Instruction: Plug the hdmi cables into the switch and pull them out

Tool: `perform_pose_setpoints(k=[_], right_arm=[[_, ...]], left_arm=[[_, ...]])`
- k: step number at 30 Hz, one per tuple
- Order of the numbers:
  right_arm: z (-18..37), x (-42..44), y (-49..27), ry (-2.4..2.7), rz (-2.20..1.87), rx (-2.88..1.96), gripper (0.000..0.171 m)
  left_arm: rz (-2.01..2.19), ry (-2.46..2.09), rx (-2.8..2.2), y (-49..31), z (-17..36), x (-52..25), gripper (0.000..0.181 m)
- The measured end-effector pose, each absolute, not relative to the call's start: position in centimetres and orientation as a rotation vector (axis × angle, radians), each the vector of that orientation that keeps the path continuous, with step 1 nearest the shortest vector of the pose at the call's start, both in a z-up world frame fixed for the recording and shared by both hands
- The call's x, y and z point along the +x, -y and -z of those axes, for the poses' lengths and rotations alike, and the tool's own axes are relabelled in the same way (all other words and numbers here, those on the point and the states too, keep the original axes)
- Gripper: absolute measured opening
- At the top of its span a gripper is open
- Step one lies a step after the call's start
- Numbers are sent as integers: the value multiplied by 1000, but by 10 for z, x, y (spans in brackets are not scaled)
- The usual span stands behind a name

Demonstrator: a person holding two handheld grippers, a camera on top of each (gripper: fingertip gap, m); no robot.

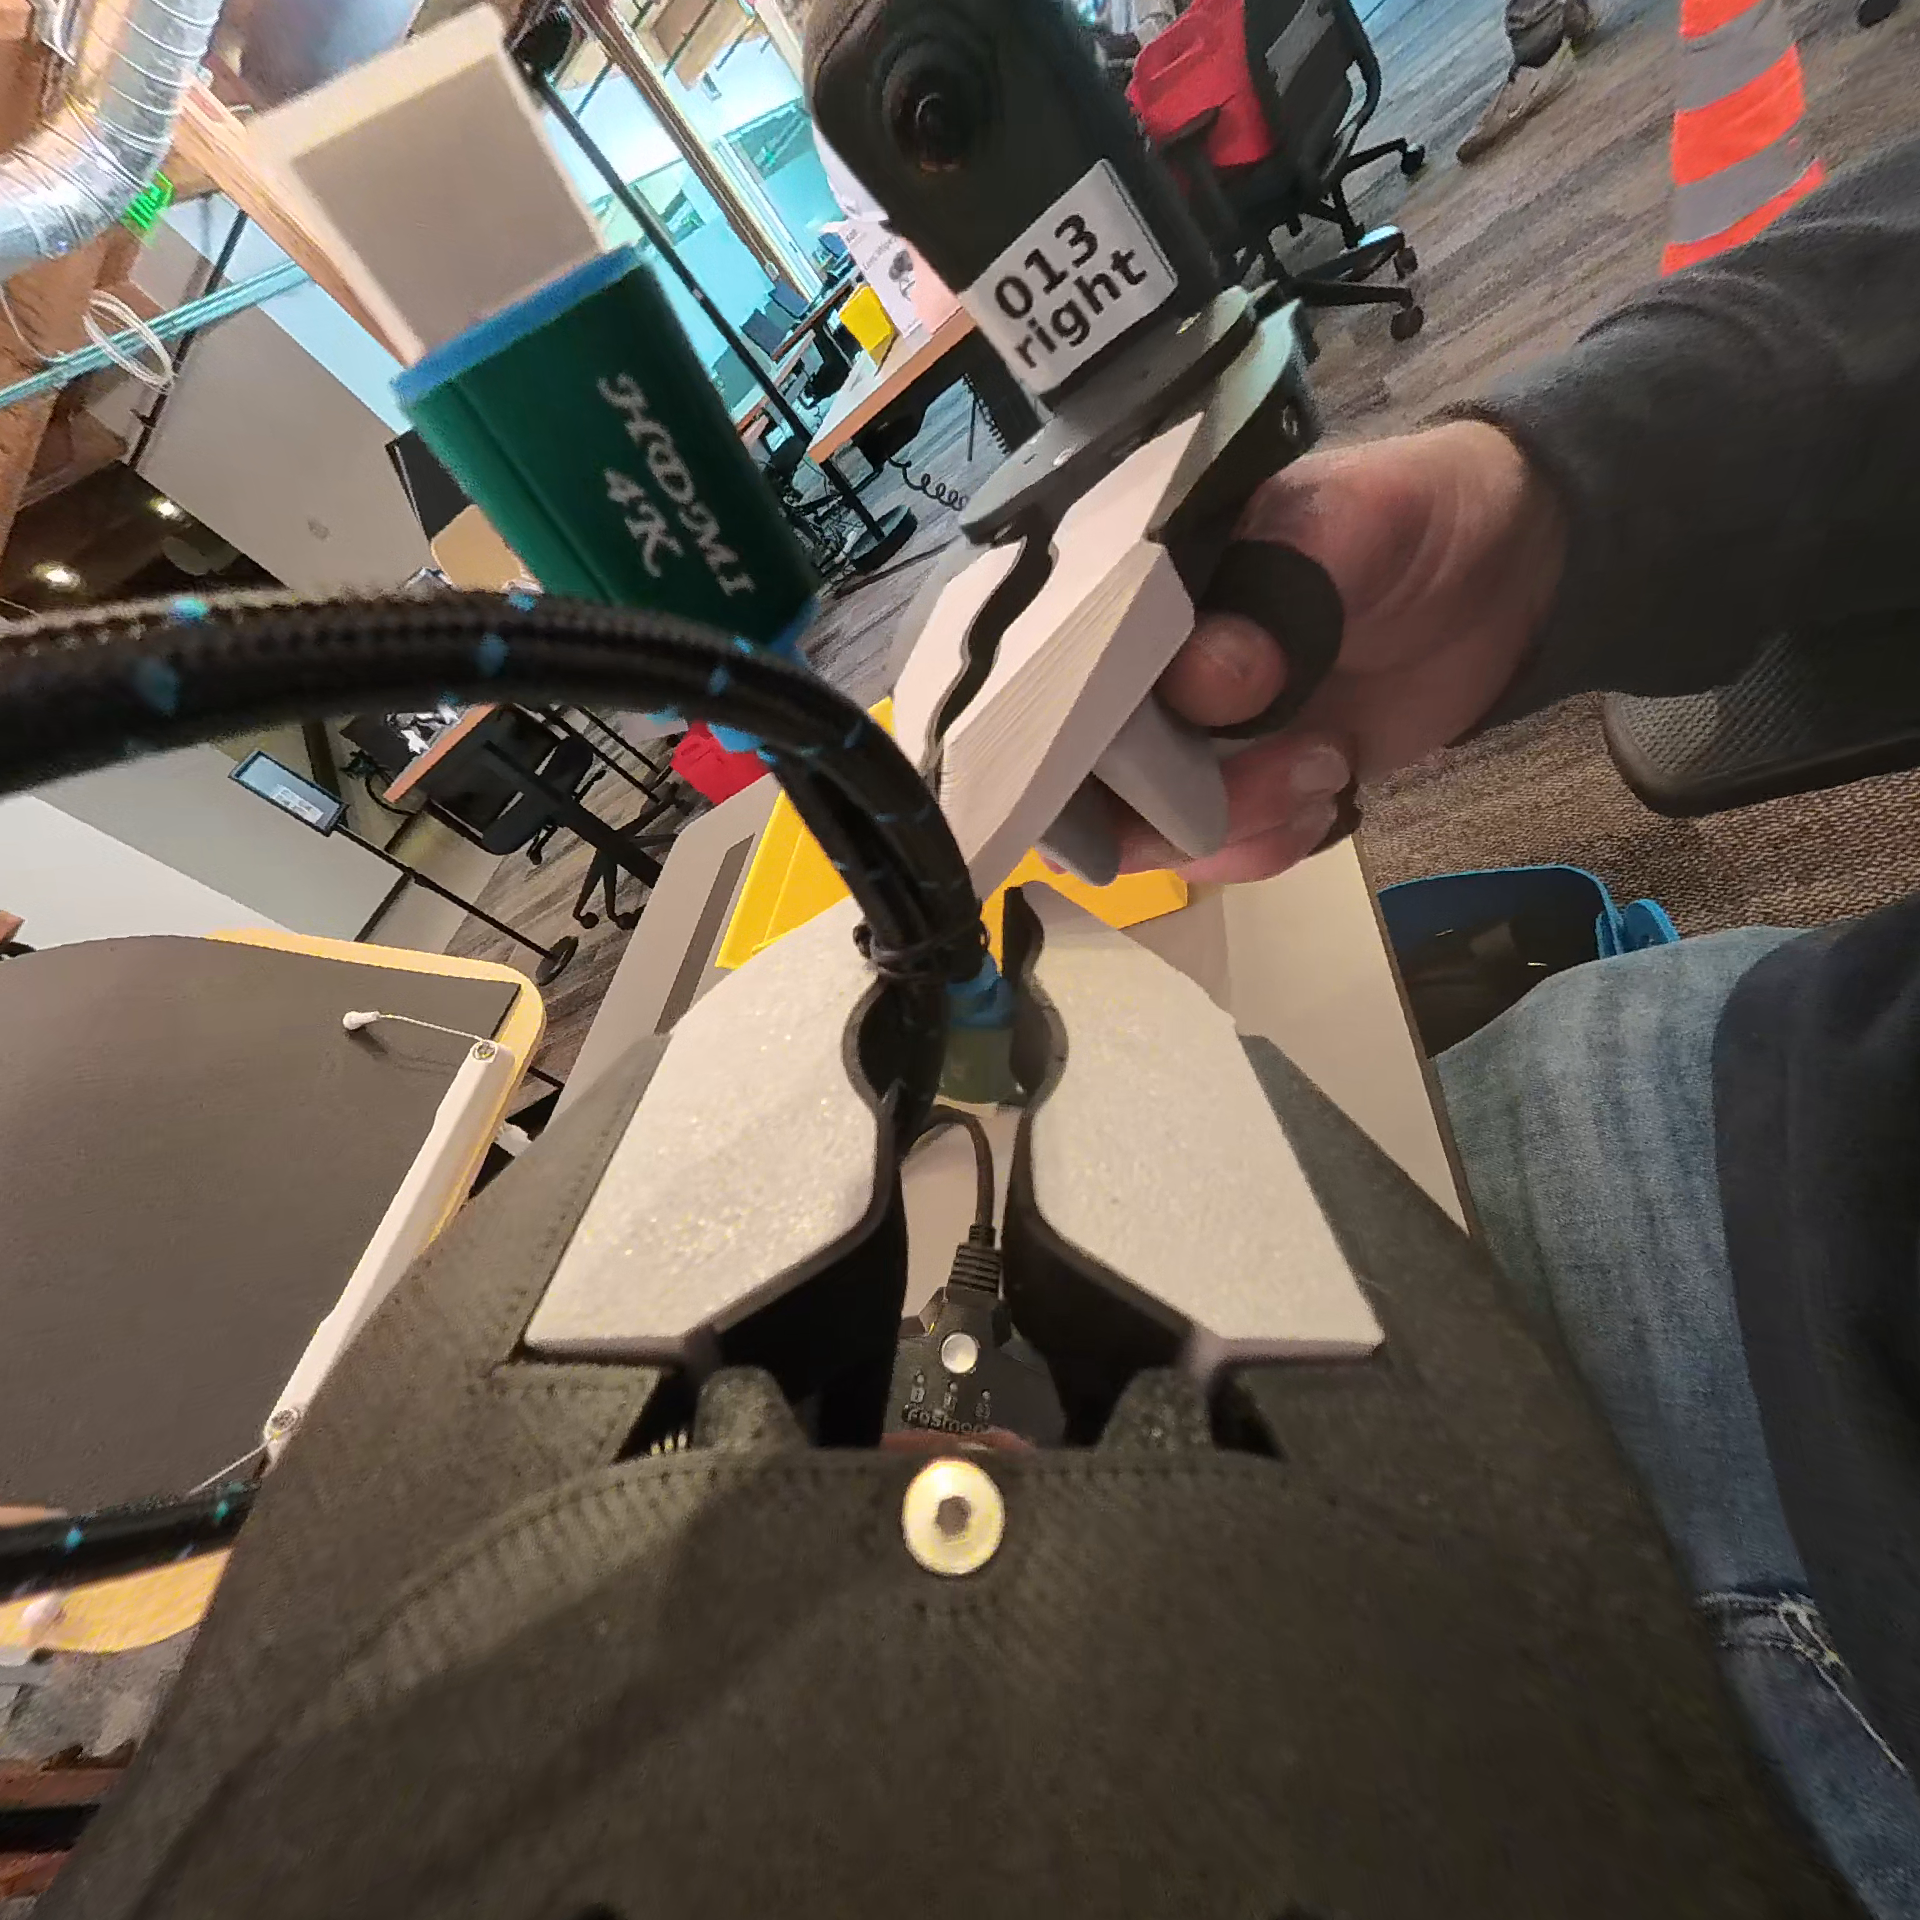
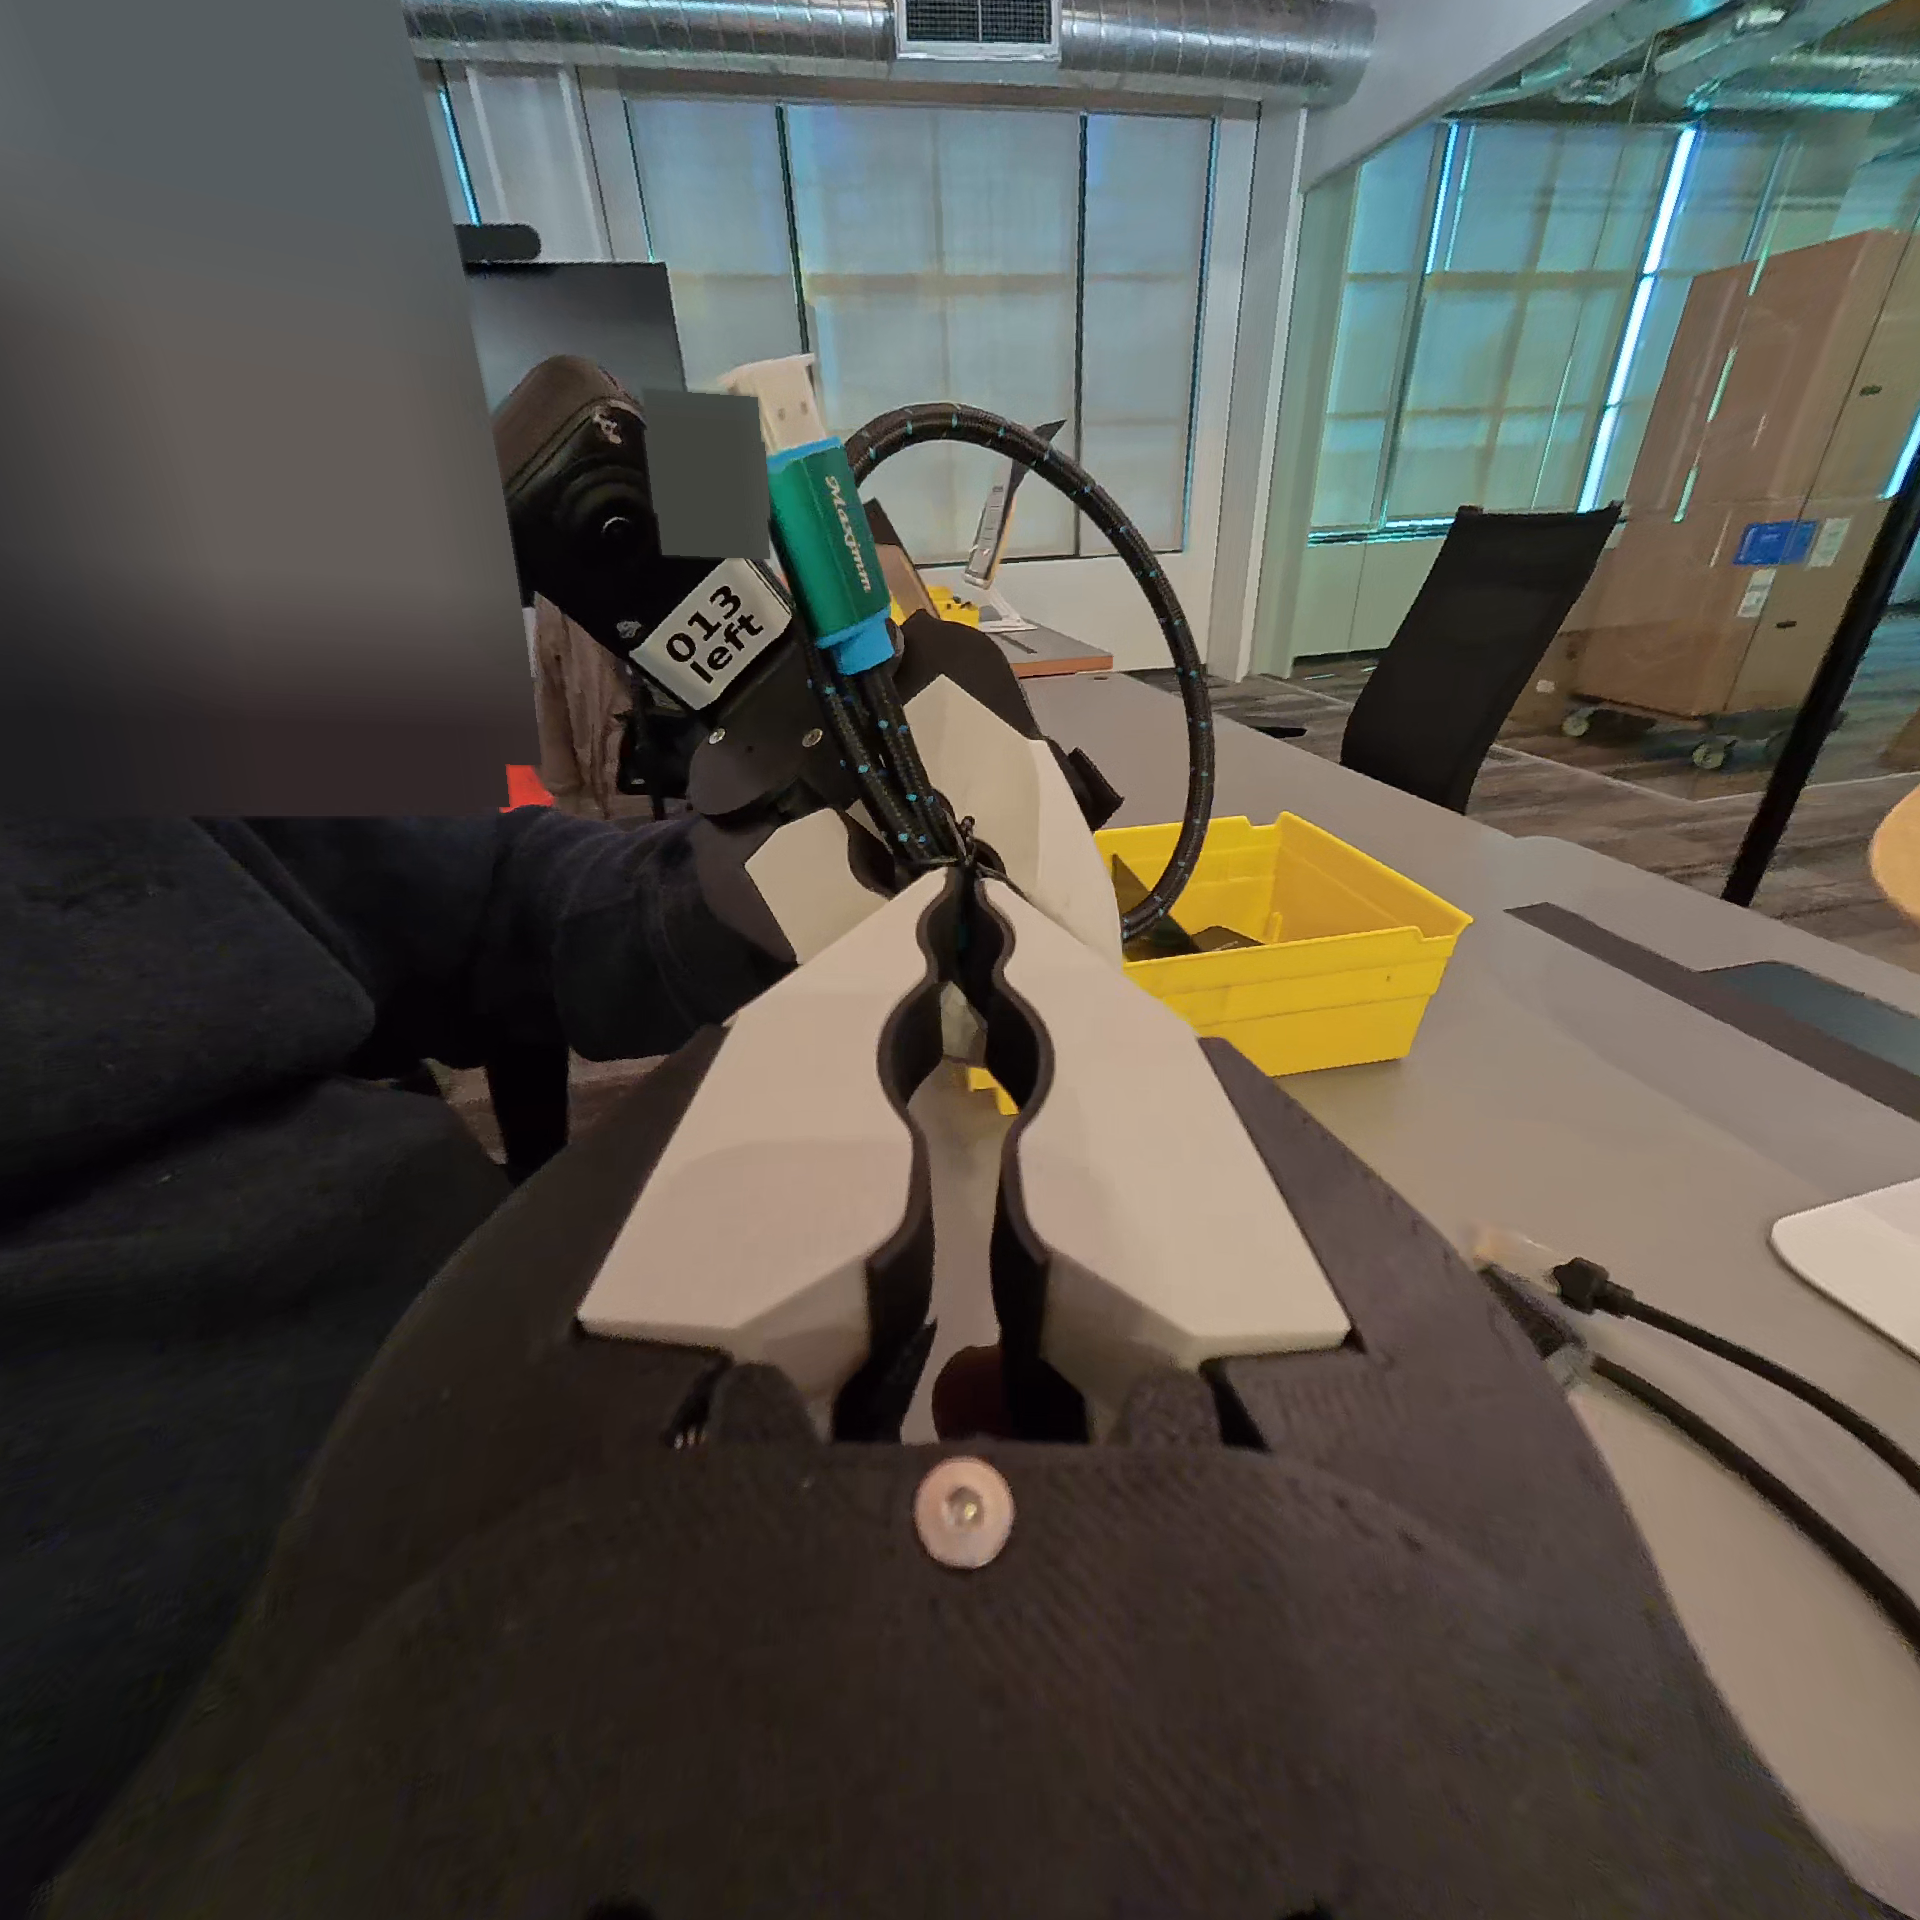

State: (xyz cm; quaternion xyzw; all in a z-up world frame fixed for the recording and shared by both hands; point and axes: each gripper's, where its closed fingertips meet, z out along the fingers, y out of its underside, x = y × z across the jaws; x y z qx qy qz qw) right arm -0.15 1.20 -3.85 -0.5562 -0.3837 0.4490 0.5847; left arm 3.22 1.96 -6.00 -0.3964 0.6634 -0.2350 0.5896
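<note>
Holding up at left the braided hdmi cable [image 1: 416, 634], its green plug [image 1: 613, 468] free in the air. Clamped on the tied bundle at centre: left gripper [image 1: 961, 1039]. Below it lies the black switch [image 1: 956, 1361], seemingly without any hdmi plug. At right, right gripper [image 1: 1000, 878], fingers together; whether pinching the tie, cannot tell. Plugging probably not yet begun.

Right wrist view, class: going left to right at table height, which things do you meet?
Dark sleeve → left gripper holding the braided cable → yellow bin → black office chair → cardboard boxes.
</note>
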Motion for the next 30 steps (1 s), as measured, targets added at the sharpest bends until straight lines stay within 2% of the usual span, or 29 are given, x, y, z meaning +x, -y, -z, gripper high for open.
perform_pose_setpoints(k=[10, 24, 28, 30], right_arm=[[30, 4, -4, 785, -1361, -1323, 0], [19, 17, 1, 638, -1600, -1306, 0], [30, 26, -6, 626, -1500, -1356, 0], [42, 19, -11, 751, -1224, -1407, 0]], left_arm=[[452, -1552, -909, -27, 61, 28, 17], [327, -1526, -920, -42, 63, 23, 17], [317, -1525, -939, -49, 65, 19, 17], [366, -1529, -970, -47, 67, 23, 17]])
